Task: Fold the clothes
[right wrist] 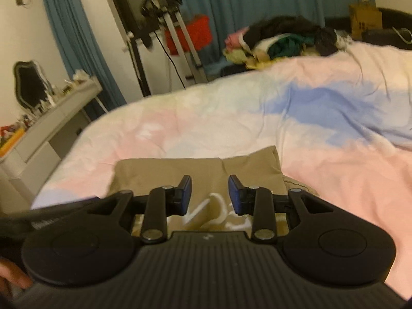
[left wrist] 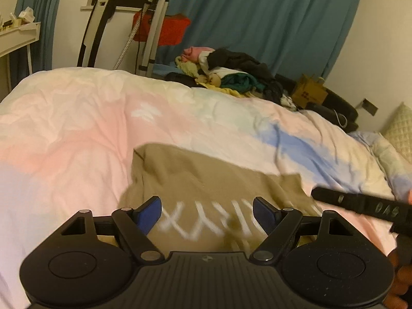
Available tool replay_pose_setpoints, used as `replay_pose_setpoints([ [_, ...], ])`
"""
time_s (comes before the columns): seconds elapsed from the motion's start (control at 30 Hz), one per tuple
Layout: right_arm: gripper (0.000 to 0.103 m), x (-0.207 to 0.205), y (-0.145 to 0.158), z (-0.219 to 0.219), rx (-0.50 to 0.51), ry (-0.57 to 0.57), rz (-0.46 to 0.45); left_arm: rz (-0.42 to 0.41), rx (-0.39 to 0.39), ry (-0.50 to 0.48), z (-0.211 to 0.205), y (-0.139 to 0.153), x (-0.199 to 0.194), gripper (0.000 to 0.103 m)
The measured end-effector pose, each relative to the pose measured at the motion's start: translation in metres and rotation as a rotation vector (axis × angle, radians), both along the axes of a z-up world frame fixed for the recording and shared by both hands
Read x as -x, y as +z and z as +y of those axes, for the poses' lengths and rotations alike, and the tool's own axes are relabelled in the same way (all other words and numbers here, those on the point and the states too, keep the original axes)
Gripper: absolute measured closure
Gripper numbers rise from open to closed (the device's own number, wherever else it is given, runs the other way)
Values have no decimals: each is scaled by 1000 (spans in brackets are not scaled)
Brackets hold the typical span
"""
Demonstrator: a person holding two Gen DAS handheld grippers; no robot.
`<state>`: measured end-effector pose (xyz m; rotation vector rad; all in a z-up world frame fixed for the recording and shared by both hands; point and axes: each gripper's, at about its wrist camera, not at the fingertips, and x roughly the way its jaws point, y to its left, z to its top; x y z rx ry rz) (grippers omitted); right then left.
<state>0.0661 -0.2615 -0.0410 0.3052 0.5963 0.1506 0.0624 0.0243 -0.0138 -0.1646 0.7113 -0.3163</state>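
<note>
A tan T-shirt point(left wrist: 206, 175) with white lettering lies partly folded on the pastel duvet point(left wrist: 77, 134). My left gripper point(left wrist: 207, 206) hovers just above its printed part, open wide, with nothing between the blue pads. In the right wrist view the same shirt point(right wrist: 167, 172) shows a squared far edge. My right gripper point(right wrist: 209, 180) sits over its near part with the jaws narrowed but apart, and only cloth lying below shows through the gap. A black side piece of the right tool point(left wrist: 360, 206) crosses the lower right of the left view.
A heap of unfolded clothes point(left wrist: 231, 74) lies at the bed's far side, with a brown paper bag point(left wrist: 309, 92) beside it. A garment steamer stand point(left wrist: 152, 25) and blue curtains stand behind. A white dresser point(right wrist: 51, 126) lines the left wall. A pillow point(left wrist: 401, 128) is at far right.
</note>
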Motion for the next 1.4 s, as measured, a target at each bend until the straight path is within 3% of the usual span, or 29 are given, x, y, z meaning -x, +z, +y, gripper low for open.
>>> replay_pose_setpoints([
  [0.13,67,22,-6,3,1,-1,34,28,-15,10,-7,-8,19,23],
  [0.33,69,9,-34,7,62,-16,179,61,38,46,2,-9,36,24],
  [0.57,69,10,-38,9,75,-17,182,64,129,64,24,2,67,23],
  [0.77,69,11,-37,9,70,-21,184,222,270,36,26,-22,60,22],
  [1.0,69,11,-36,9,71,-22,180,389,475,164,45,-68,32,22],
  [1.23,69,11,-36,9,67,-28,182,308,589,199,58,-65,38,29],
  [1.4,69,11,-37,10,60,-33,187,336,563,213,55,-72,32,35],
])
